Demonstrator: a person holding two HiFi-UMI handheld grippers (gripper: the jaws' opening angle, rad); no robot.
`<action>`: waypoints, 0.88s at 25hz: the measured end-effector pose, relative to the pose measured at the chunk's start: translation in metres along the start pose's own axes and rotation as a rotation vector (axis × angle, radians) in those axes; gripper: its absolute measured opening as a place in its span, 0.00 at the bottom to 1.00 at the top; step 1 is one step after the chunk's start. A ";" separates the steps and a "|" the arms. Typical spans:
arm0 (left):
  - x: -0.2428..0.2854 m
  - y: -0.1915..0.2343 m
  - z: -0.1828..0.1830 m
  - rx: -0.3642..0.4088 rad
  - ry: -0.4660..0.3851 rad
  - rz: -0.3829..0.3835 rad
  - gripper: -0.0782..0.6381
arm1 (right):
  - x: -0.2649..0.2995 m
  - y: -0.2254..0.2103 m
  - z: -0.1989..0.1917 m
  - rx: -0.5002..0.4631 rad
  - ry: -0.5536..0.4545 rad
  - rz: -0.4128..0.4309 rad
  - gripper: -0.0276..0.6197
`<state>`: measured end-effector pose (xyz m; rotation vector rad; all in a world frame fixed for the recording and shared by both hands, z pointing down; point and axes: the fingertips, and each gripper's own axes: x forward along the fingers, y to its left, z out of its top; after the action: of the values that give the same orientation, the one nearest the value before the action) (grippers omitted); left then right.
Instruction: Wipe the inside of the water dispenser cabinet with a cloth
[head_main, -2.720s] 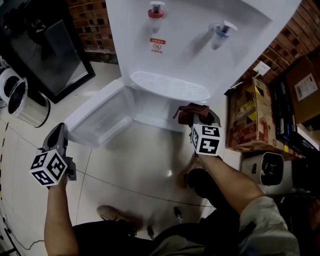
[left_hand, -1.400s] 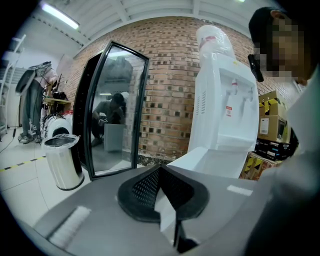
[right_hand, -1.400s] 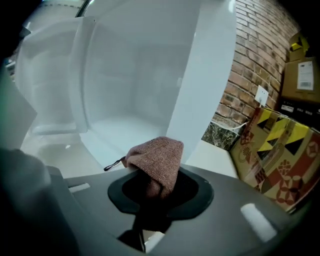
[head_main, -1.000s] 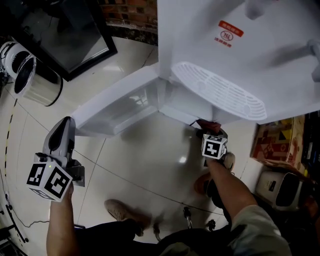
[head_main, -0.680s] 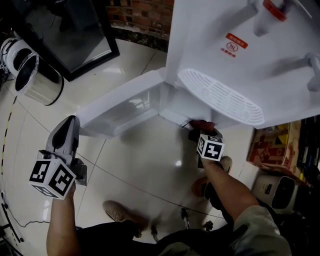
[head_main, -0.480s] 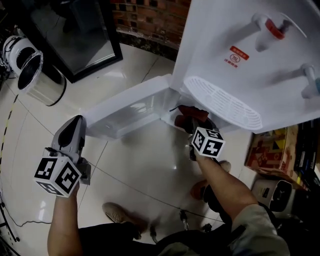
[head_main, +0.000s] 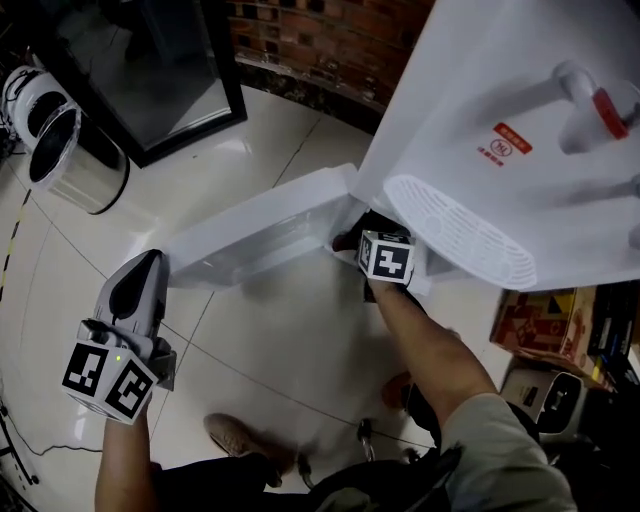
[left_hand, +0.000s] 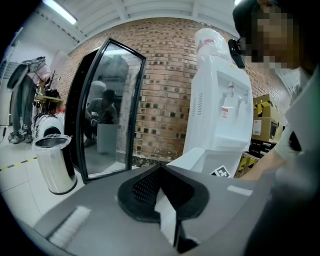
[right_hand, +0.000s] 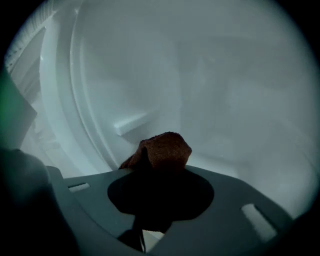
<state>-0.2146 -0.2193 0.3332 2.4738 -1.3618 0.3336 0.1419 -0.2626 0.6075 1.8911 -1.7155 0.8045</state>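
**Cloth is inside the cabinet: now press and sweep**

The right gripper (right_hand: 161, 172) has its 2 jaws clamped narrowly on a bunched rust-brown cloth (right_hand: 164, 150). The cloth pokes out past the tips, inside the white plastic cabinet (right_hand: 215, 85) of the tall white water dispenser (head_main: 470, 90). Seen from above, that gripper reaches in beside the open white cabinet door (head_main: 255, 235), below the white perforated drip grille (head_main: 460, 225). The cloth looks close to the inner wall, though I can't tell whether it touches.

To wipe well, I'd lead with the cloth wad rather than the hard jaw tips. Press it flat, then work along the small moulded ledge (right_hand: 131, 123) and into the corners with overlapping strokes.

The left gripper (head_main: 137, 290) hangs well apart, jaws together on nothing. It could steady the door.
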 end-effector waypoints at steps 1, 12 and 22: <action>0.001 0.001 0.001 -0.001 0.000 0.000 0.13 | 0.008 0.000 -0.004 -0.020 0.021 -0.006 0.20; 0.009 0.008 0.002 -0.003 0.009 0.006 0.13 | 0.040 0.004 -0.023 -0.267 0.104 -0.080 0.19; 0.006 0.006 0.001 -0.004 0.014 0.013 0.13 | 0.013 -0.062 -0.044 -0.153 0.189 -0.285 0.19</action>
<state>-0.2164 -0.2279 0.3354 2.4560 -1.3725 0.3502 0.1986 -0.2350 0.6518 1.8364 -1.3188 0.6951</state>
